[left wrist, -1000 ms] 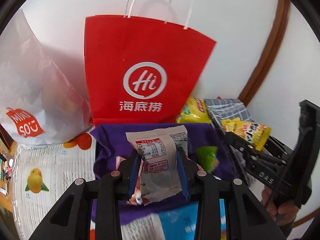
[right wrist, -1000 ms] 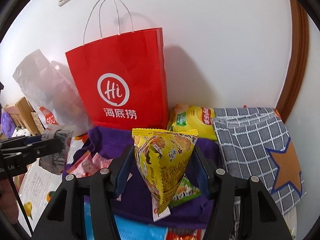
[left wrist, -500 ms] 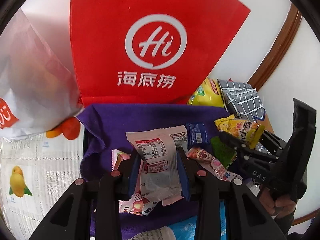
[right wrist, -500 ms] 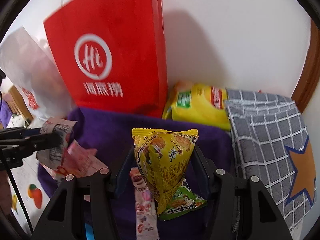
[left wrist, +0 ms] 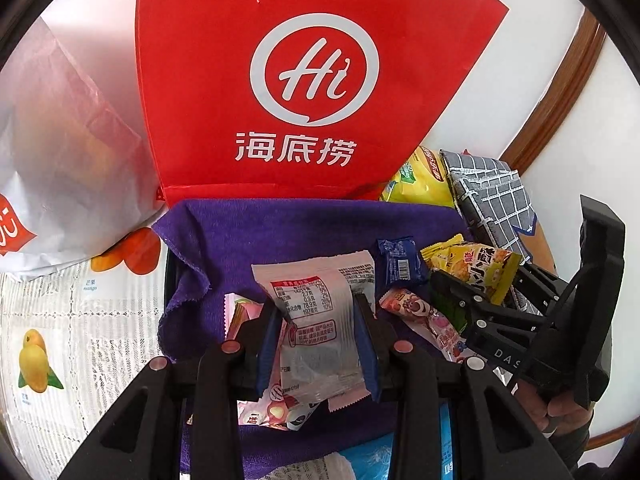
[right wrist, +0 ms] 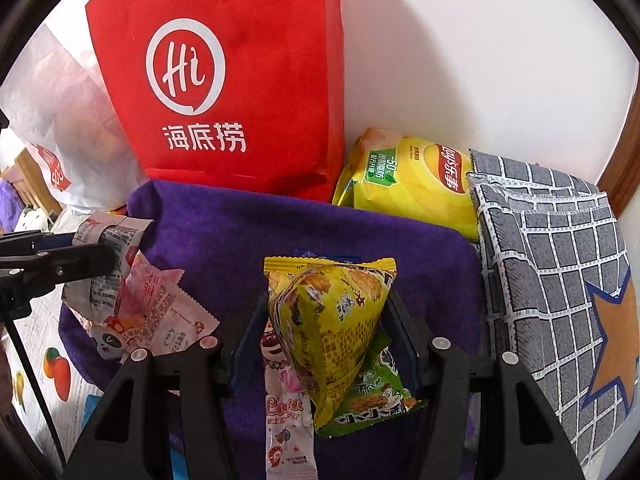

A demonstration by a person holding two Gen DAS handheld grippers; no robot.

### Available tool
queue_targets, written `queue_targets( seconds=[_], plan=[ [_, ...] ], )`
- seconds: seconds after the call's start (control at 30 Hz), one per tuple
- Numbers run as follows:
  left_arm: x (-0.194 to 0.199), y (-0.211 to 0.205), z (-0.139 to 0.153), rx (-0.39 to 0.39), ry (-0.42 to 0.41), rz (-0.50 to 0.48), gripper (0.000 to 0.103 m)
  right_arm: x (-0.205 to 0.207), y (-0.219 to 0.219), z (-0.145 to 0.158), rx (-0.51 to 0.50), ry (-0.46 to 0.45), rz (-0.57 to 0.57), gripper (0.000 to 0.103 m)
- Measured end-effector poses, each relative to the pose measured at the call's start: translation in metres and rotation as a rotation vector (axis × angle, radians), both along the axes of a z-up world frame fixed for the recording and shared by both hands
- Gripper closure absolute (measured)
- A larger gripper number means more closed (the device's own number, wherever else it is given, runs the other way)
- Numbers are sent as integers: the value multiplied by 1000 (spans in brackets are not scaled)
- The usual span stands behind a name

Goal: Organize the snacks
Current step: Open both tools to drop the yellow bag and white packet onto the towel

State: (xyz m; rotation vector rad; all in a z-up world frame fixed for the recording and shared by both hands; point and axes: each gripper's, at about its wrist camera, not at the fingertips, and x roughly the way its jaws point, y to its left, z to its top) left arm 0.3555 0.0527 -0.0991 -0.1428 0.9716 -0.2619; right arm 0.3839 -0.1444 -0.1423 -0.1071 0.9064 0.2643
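Note:
My left gripper (left wrist: 316,312) is shut on a white snack packet with a red label (left wrist: 320,300), held just above a purple cloth-lined tray (left wrist: 300,232). In the right wrist view my right gripper (right wrist: 326,304) is shut on a yellow pyramid-shaped snack packet (right wrist: 332,320), low over the same purple cloth (right wrist: 280,232). Loose on the cloth lie pink packets (right wrist: 160,312), a pink candy stick (right wrist: 286,400), a green packet (right wrist: 372,396) and a small blue packet (left wrist: 398,262). Each gripper shows at the edge of the other's view: the right gripper (left wrist: 476,280), the left gripper (right wrist: 100,256).
A red paper bag (left wrist: 312,80) stands against the white wall behind the tray. A white plastic bag (left wrist: 60,140) sits at the left. Yellow chips (right wrist: 408,184) and a grey checked fabric bag (right wrist: 552,260) are at the right. A fruit-print tablecloth (left wrist: 60,320) covers the table.
Both grippers have sunk toward the purple cloth, each still holding its packet. The red bag fills more of both views, and more loose snacks have come into view.

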Motion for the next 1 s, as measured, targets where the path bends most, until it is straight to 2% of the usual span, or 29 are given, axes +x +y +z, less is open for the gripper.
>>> queue_targets(
  seconds=[1.0],
  plan=[
    [4,-13,-14,39,43,-30,69,3,2,-7,-32,30,14,44]
  ],
)
